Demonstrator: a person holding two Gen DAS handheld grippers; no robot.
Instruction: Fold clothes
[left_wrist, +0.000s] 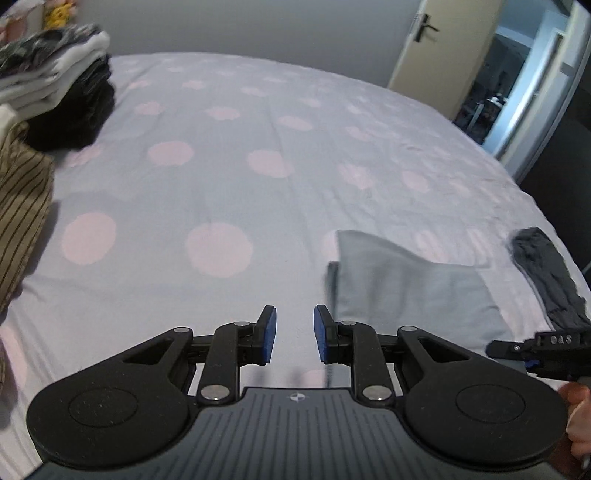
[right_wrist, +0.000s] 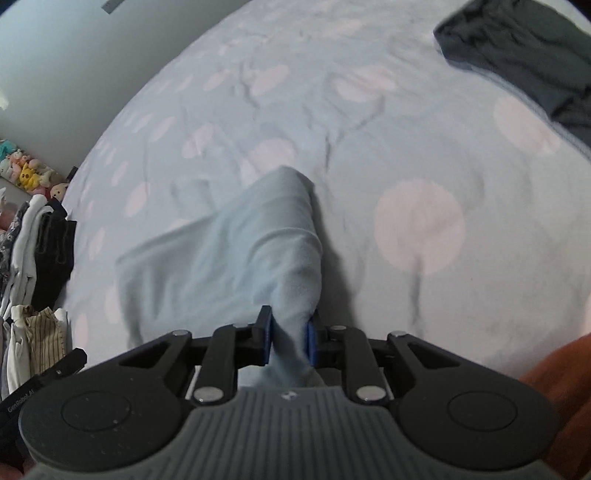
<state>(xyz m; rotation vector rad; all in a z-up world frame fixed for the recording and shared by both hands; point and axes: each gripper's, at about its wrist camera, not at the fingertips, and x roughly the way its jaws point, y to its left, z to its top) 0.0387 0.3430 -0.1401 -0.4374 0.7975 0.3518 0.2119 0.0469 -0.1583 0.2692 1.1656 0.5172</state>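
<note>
Bed sheet (left_wrist: 229, 155), pale lilac with pink dots, wrinkled toward the right. Plain grey wall (left_wrist: 258, 26) behind it, cream door (left_wrist: 447, 40) with dark handle ajar at right. Row of plush toys (right_wrist: 31, 175) on a ledge by the wall.

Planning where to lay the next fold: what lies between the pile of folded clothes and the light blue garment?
Only bare dotted bedsheet lies between the pile and the light blue garment, seen in the left wrist view.
</note>
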